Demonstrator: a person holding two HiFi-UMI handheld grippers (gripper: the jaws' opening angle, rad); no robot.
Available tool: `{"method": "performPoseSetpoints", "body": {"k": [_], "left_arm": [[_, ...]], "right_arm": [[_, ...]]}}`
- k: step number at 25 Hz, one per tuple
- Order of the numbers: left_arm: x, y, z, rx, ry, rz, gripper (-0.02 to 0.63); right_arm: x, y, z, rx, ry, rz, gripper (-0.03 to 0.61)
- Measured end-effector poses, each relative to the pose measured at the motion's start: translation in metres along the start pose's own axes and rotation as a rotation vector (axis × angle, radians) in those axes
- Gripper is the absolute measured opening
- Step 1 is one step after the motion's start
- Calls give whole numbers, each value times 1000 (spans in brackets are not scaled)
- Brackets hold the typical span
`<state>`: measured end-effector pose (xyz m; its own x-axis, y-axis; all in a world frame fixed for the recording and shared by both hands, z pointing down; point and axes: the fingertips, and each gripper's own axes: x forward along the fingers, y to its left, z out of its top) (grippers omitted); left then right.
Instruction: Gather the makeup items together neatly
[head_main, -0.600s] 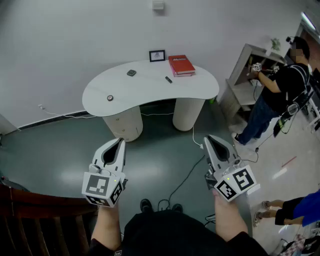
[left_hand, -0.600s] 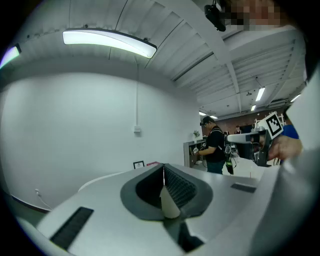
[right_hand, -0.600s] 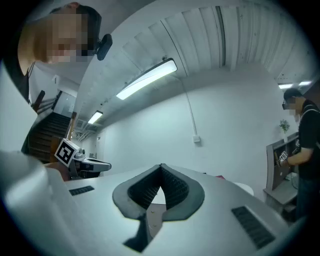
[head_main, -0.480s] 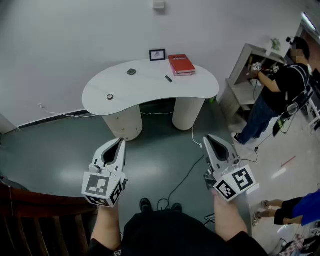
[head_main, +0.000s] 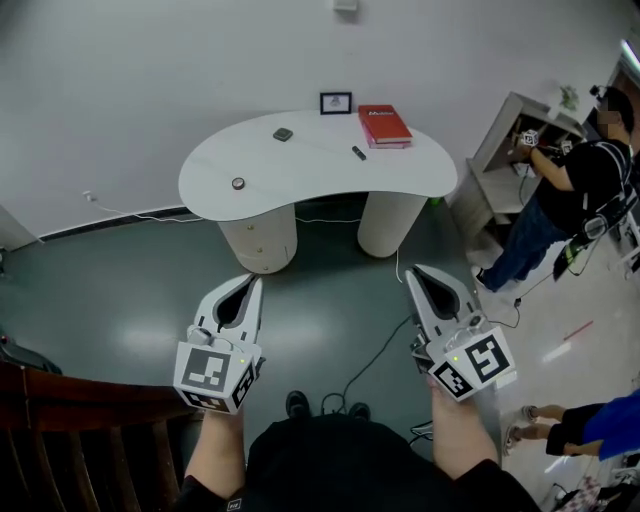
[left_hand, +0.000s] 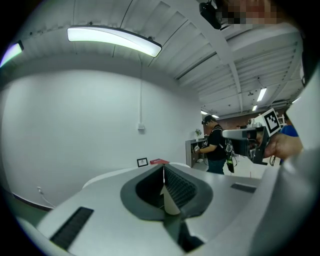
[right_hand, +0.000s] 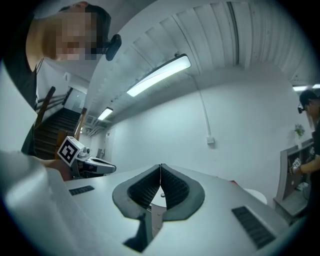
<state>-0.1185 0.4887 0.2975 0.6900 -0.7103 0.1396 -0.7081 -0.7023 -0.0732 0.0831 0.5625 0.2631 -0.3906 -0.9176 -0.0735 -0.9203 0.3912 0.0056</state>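
The white table (head_main: 310, 180) is standing by the wall, well apart from both tongs, which are hovering over the floor (head_main: 110, 300). The left tongs (head_main: 256, 281) and right tongs (head_main: 412, 270) are sitting closed, gripping nothing. On the table a red book (head_main: 384, 124) is lying beside a frame (head_main: 336, 102), and the makeup items are lying scattered, well apart: a dark case (head_main: 283, 134) near the back, a stick (head_main: 358, 153) near the book, and a round pot (head_main: 238, 183) at front left.

white table (head_main: 320, 185) | small dark item (head_main: 358, 152) near red book (head_main: 384, 124) | person (head_main: 565, 195) right
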Motion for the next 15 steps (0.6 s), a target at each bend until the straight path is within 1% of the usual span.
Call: {"method": "performPoseSetpoints", "body": {"k": [2,6,10,15], "left_arm": [[-4,12,-3,2,0,2,15],[-15,44,-4,-5,-8,-7,15],[-29,71,-13,-30,-3,-15,15],[-30,108,-35,-71,31,23,15]], "right_arm": [[18,16,2,3,0,35,35],[48,47,3,84,-13,87,37],[66,77,-5,111,17,122,37],[86,83,-16,141,51,127,35]]}}
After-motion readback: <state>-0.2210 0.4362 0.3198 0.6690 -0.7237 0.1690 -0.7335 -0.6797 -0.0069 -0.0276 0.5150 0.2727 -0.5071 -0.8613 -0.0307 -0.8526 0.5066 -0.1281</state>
